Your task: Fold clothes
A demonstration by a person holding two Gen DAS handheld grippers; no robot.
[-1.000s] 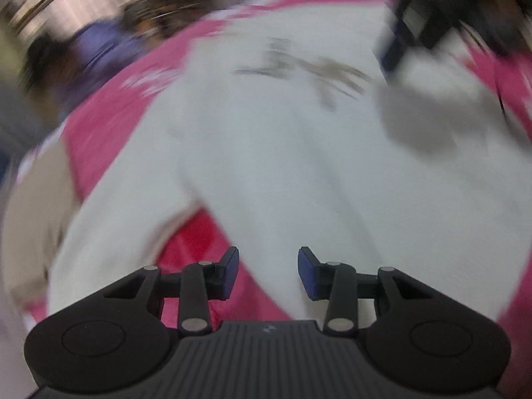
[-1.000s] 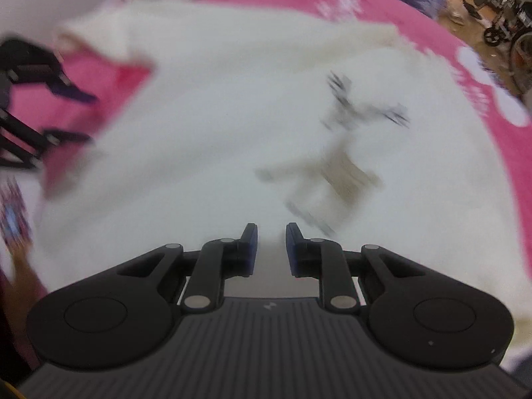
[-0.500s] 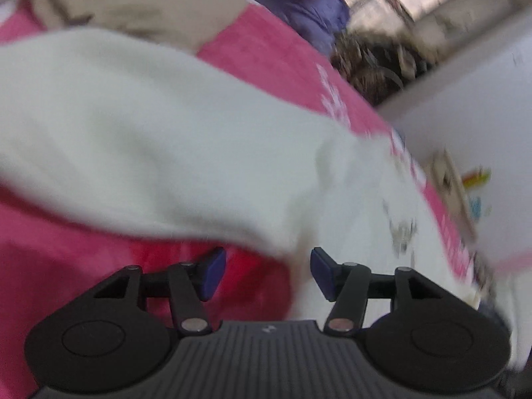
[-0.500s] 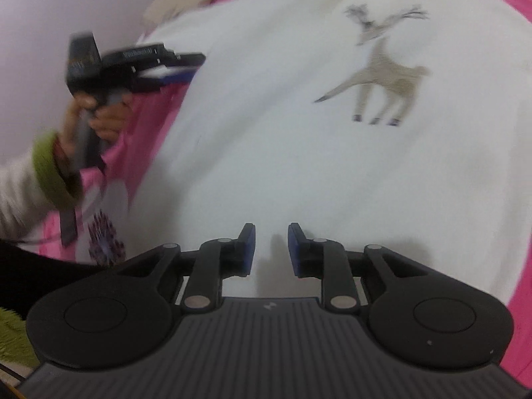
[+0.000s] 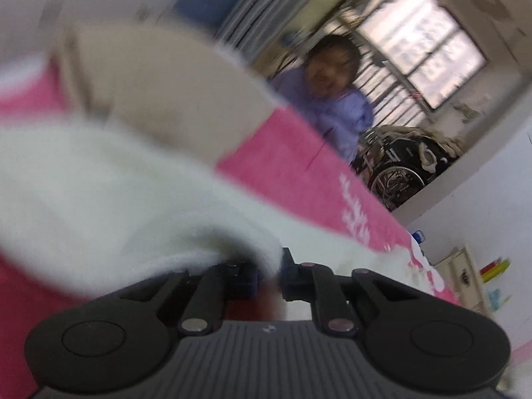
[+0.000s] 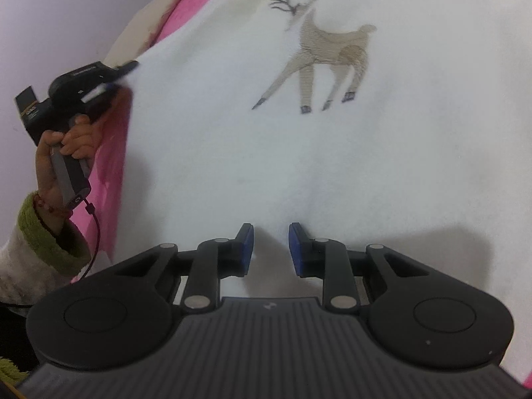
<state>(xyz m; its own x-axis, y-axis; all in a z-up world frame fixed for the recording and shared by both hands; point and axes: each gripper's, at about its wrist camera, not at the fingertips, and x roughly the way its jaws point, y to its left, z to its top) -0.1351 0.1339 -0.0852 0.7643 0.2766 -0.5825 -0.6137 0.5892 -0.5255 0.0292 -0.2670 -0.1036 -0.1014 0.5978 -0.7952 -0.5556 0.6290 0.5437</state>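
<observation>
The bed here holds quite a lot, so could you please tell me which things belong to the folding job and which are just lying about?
Job:
white sweater
left gripper, jaws closed on its edge
right gripper, jaws open

Lying about:
pink bedspread
beige cloth
wheelchair

Garment on bedcover, grippers at its left edge and near hem.

The sweater [image 6: 299, 153] lay spread on the bedcover [image 6: 109, 166], its deer motif [image 6: 326, 56] beyond the right gripper [image 6: 271, 249]. The left gripper [image 6: 116, 73], in the left hand [image 6: 69, 143], sat at the sweater's left edge. A folded cloth [image 5: 159, 93] lay behind the sweater; a person [image 5: 332, 99] and wheelchair [image 5: 399, 166] stood beyond the bed.
</observation>
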